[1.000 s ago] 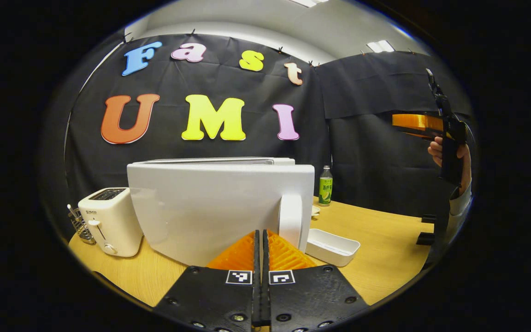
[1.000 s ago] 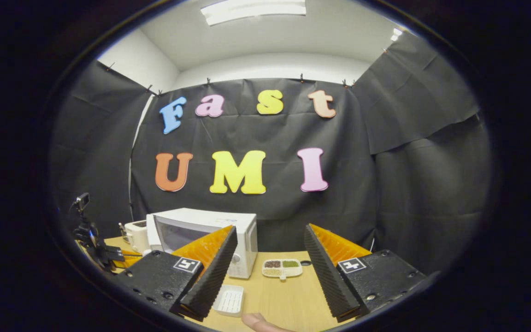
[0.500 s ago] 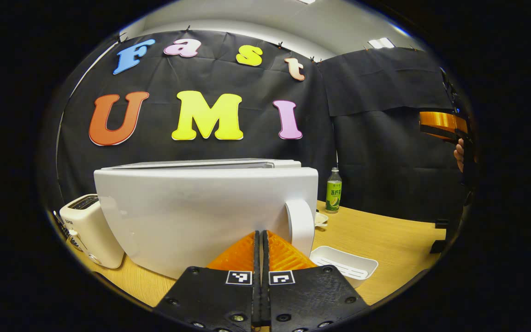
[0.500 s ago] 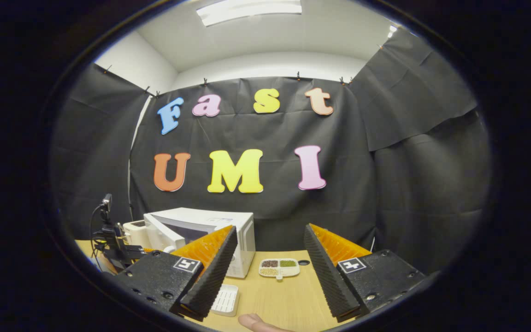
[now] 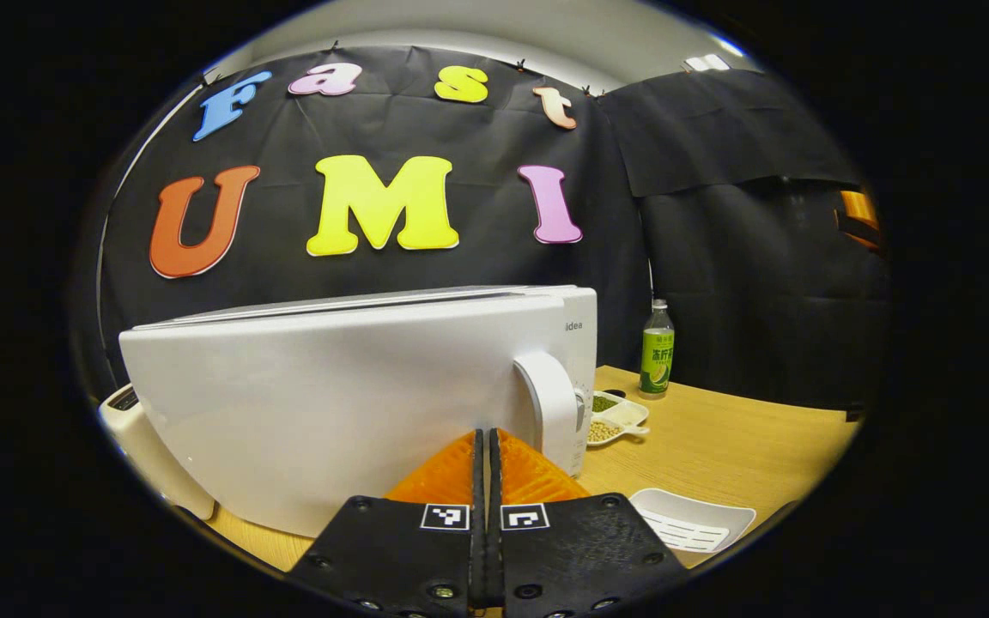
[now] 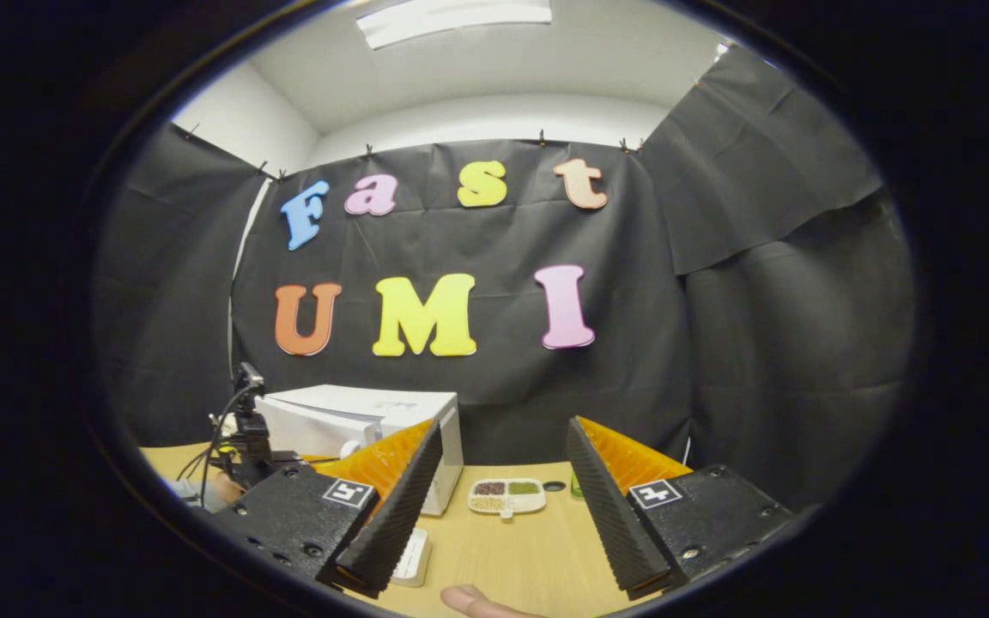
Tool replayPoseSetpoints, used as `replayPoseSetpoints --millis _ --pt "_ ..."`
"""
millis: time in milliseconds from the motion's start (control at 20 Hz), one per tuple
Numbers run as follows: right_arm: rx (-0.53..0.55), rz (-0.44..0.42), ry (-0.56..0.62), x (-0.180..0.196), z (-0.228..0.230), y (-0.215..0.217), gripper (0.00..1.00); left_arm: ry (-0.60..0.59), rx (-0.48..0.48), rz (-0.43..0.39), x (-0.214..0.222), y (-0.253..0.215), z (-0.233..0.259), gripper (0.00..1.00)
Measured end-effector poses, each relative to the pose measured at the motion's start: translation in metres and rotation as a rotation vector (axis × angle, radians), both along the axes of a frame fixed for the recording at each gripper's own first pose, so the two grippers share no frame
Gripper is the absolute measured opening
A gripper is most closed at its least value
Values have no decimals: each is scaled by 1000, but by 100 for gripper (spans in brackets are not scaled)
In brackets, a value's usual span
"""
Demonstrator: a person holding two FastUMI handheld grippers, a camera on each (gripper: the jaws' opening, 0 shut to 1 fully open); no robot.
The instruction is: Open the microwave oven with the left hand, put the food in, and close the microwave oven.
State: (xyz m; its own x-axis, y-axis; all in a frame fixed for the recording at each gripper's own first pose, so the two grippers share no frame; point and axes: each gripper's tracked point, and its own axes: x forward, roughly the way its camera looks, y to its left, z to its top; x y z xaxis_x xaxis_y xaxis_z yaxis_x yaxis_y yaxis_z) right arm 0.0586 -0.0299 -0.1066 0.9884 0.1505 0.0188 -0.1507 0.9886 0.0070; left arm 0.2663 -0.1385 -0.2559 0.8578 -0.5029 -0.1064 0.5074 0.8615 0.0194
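Pale wood-grain table (image 5: 718, 438) carries everything, with black cloth hung behind it. At the bottom of the left gripper view the left gripper (image 5: 484, 446) has its two ribbed, wedge-shaped fingers pressed flat together with nothing between them, their tips right at the smooth white door (image 5: 331, 403) of the microwave oven (image 6: 357, 421); whether they touch it cannot be told. That door is a broad glossy slab swung out from the body, with a rounded vertical handle (image 5: 550, 412) at its right edge, just beside the fingertips. Past the handle lies the food tray (image 5: 615, 416), a small white divided dish of grains on the bare tabletop, and farther back a green-labelled bottle (image 5: 657, 360) stands upright near the cloth. A shallow white ribbed dish (image 5: 692, 519) sits near the table's front edge. In the right gripper view the right gripper (image 6: 503, 481) hangs above the table with its serrated fingers spread wide, open tabletop between them and the food tray beyond.
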Motion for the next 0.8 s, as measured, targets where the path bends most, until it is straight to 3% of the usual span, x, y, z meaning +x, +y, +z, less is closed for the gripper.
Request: replayPoseSetpoints --millis 100,200,400,550,650,700,800 --pt "8 -7 19 -2 -3 -5 93 32 -2 18 16 -2 -7 0" --pt "23 4 31 -6 -2 -3 93 36 -65 -23 18 -13 0 0" --pt "26 15 63 -17 -5 3 93 97 -121 -1 25 -14 -2 0" --pt "13 12 52 -30 3 9 93 120 -89 35 24 -12 -4 0" --pt "9 17 45 -40 6 13 88 124 -54 89 24 -8 -2 0" --pt "11 17 46 -44 6 13 93 134 -27 115 24 -7 -5 0" --pt "51 35 68 -50 3 18 93 129 50 169 24 -2 -8 0"
